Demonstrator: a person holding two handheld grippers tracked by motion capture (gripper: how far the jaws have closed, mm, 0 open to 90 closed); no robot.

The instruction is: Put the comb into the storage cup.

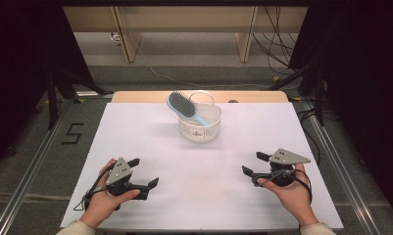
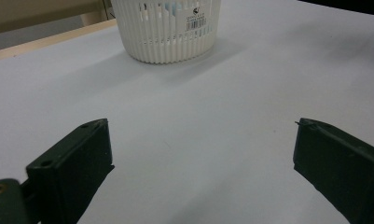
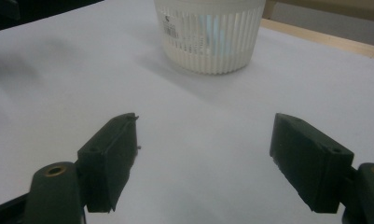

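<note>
Light falls from above onto the white desk, which glows evenly bright with no harsh glare, while the room to either side sinks into near black. Shadows are soft: a faint smudge spreads on the desk around the basket, and pale patches lie under each hand. From the high view everything looks a little soft and grainy. In the two gripper views the dark fingers read fairly sharp, their surfaces murky and underlit, and the basket beyond blurs slightly, its label unreadable.
</note>
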